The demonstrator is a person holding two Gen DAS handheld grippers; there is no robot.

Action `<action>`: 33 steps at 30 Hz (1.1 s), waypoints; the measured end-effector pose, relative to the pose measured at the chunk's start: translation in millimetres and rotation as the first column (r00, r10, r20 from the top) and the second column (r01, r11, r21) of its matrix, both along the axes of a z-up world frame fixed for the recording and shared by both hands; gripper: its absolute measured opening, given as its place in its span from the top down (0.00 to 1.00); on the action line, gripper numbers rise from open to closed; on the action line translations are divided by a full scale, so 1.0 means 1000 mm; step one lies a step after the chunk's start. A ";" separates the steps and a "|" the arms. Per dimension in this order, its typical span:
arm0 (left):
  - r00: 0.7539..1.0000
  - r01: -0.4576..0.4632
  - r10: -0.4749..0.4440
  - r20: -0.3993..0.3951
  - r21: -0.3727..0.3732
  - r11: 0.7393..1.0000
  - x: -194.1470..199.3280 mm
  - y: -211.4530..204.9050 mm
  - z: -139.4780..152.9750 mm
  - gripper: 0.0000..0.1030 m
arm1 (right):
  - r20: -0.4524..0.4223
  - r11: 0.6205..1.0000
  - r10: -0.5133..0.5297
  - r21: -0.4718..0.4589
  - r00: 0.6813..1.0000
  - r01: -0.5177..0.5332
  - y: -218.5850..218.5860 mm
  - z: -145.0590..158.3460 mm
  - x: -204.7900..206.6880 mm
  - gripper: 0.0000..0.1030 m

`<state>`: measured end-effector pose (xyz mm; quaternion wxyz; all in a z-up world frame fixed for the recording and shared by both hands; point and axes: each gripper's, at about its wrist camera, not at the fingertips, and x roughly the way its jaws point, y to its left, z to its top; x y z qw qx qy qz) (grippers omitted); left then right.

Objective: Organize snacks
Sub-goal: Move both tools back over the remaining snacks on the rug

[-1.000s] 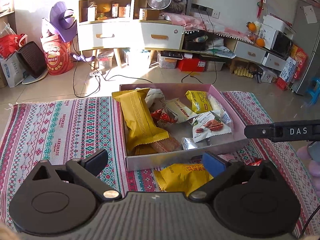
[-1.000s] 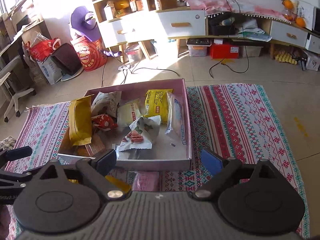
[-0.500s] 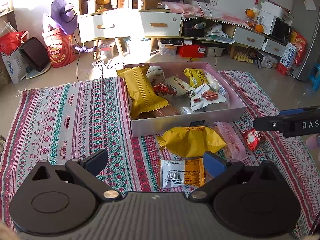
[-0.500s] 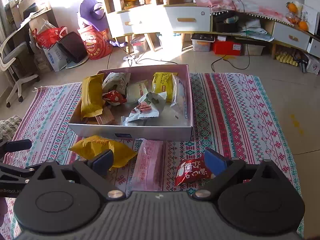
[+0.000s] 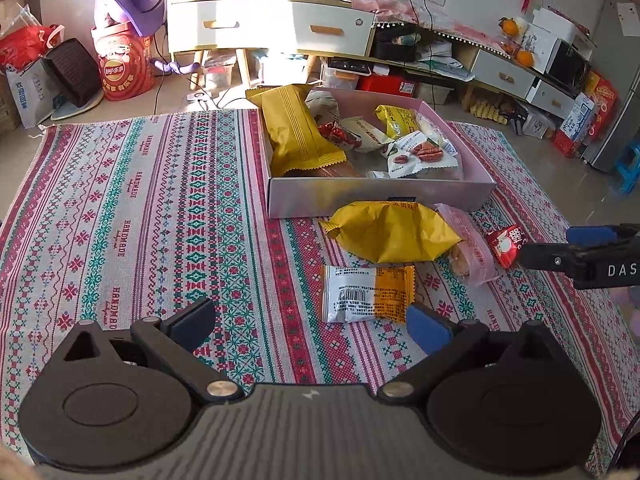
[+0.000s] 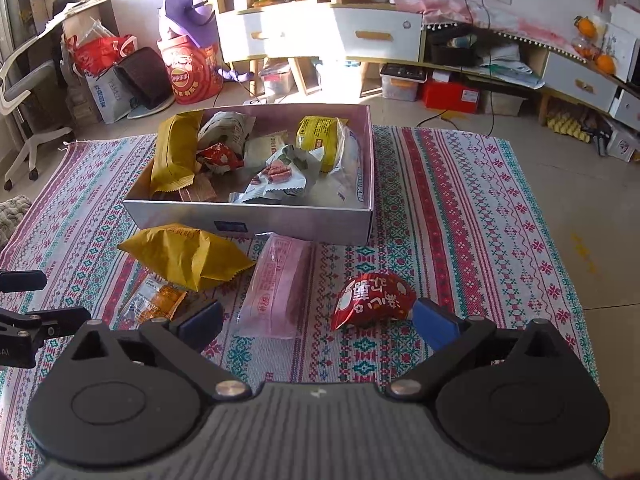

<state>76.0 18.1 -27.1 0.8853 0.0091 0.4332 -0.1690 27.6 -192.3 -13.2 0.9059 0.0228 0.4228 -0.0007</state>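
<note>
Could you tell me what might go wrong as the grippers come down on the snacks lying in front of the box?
1. The yellow packet overlaps the orange-and-white packet, so grabbing one may drag the other.
2. The right gripper, jaws opening with nothing held, has the red packet close to one finger; closing may nudge it away.
3. The box is already crowded; added packets may spill over.

One box [image 6: 248, 216] sits on one rug [image 6: 460, 216]. Four snack packs lie on the rug outside the box: one yellow bag [image 6: 188, 256], one pink pack [image 6: 278, 284], one red pack [image 6: 372, 300] and one orange-and-white pack [image 5: 368, 294].
</note>
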 end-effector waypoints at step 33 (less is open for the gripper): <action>0.994 0.097 -0.099 0.052 0.042 0.994 0.020 -0.050 -0.046 0.04 | 0.059 0.996 -0.003 -0.085 0.998 0.008 -0.034 -0.040 0.015 0.07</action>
